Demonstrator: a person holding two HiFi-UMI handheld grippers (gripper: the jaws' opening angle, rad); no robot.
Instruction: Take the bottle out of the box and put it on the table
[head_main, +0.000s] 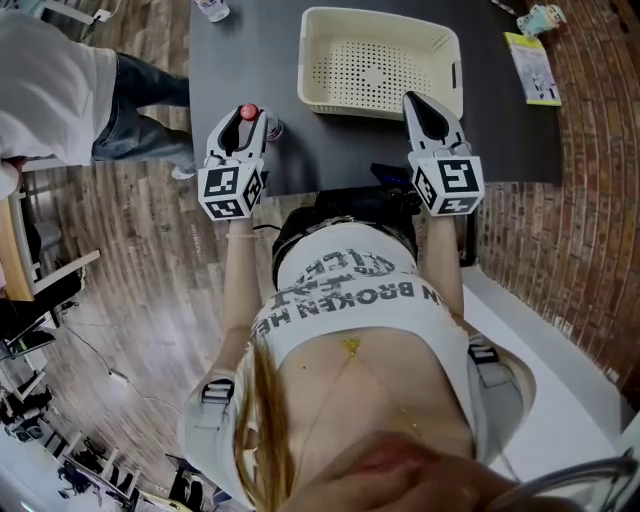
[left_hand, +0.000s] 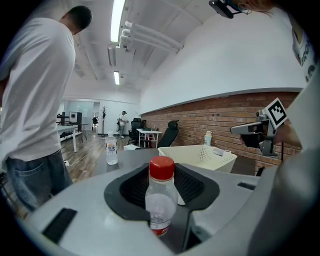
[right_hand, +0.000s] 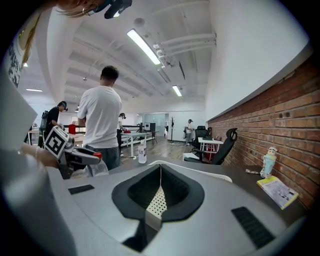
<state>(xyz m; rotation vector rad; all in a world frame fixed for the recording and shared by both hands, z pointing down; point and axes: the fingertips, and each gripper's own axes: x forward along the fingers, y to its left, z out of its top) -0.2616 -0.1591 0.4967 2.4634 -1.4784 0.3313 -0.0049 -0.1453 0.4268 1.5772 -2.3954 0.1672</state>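
Note:
A clear bottle (head_main: 248, 112) with a red cap stands upright between the jaws of my left gripper (head_main: 249, 124), over the near left part of the dark table (head_main: 250, 50). In the left gripper view the bottle (left_hand: 160, 197) fills the slot of that gripper (left_hand: 162, 172), and the pads close on its sides. The cream perforated basket (head_main: 312, 62) lies right of it, with no bottle inside. My right gripper (head_main: 420, 102) rests at the basket's near right rim. In its own view the right gripper (right_hand: 160, 172) has its jaws together at the tips, with basket plastic (right_hand: 158, 204) showing through the slit.
A person in a white shirt and jeans (head_main: 60, 90) stands at the table's left side. A second bottle (head_main: 212, 8) stands at the far edge. A booklet (head_main: 532, 68) and a small figure-shaped bottle (head_main: 540, 18) lie at the far right, near the brick wall.

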